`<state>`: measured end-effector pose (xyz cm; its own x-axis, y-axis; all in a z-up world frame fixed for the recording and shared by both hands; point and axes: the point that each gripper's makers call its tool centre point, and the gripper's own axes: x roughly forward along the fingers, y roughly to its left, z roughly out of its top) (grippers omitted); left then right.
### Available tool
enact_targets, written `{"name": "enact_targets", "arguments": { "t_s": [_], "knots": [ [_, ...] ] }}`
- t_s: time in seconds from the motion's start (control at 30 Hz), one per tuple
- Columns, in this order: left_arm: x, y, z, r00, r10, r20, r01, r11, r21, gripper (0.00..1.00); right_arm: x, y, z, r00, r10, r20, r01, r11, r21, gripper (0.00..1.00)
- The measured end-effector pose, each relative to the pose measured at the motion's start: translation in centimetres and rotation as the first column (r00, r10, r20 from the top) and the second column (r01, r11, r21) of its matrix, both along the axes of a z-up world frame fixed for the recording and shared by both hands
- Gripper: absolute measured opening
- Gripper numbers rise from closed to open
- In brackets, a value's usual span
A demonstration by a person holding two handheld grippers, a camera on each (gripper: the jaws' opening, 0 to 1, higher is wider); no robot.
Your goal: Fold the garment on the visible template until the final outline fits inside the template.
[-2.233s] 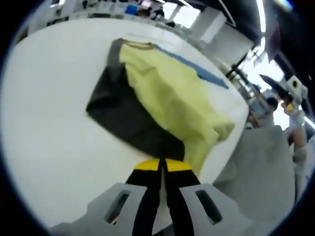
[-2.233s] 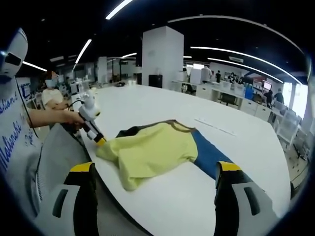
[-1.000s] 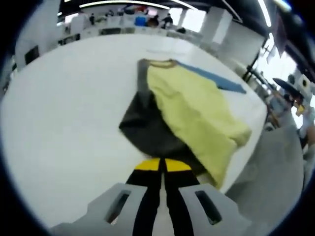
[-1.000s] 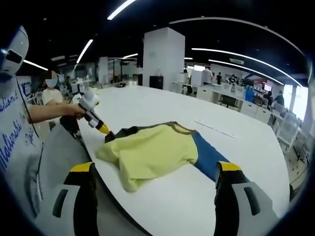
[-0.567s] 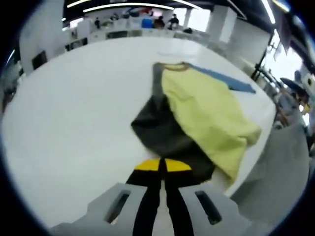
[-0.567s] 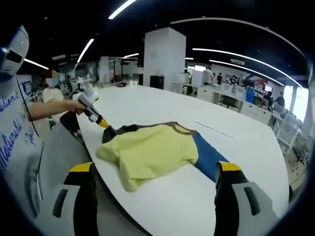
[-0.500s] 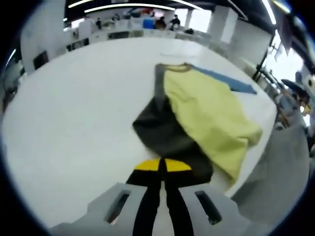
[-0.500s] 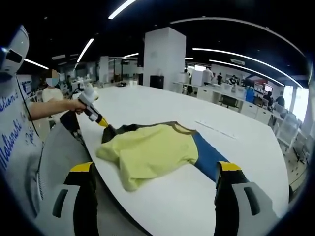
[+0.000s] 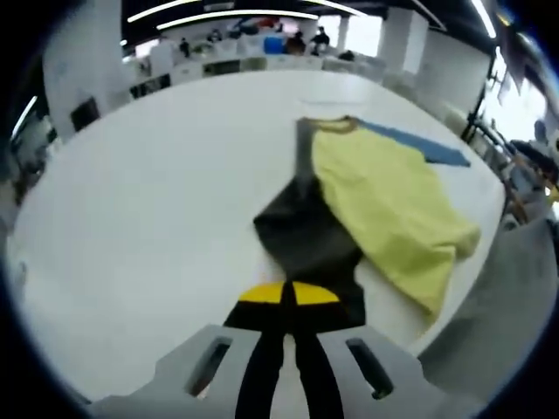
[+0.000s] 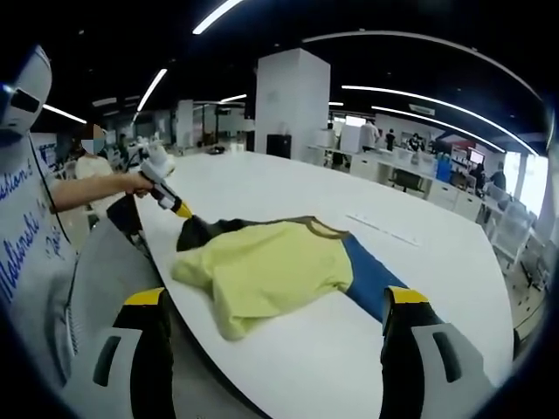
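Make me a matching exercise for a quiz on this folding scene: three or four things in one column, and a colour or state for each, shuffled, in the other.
Things:
1. left tongs
2. right tongs
3. folded top layer of the garment
4. strip beside the garment

Colours or states:
A. blue
B. open, with nothing between the jaws
C. yellow
D. shut on the dark sleeve

Pairs: 1-D, 2-B, 3-C, 4-A
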<state>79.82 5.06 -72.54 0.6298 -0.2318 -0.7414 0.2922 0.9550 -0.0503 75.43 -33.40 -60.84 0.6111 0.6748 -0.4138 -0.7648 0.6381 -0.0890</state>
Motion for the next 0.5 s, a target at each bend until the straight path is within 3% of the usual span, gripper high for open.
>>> {"name": "enact_targets", "arguments": {
  "t_s": [0.5],
  "knots": [
    [1.2, 3.2, 2.2, 1.0, -0.005, 0.029, 0.002, 0.994, 0.113, 0.0, -0.1, 0.0, 0.2, 1.0, 0.002, 0.005, -0.002, 1.0, 0.003, 1.0]
  ]
}}
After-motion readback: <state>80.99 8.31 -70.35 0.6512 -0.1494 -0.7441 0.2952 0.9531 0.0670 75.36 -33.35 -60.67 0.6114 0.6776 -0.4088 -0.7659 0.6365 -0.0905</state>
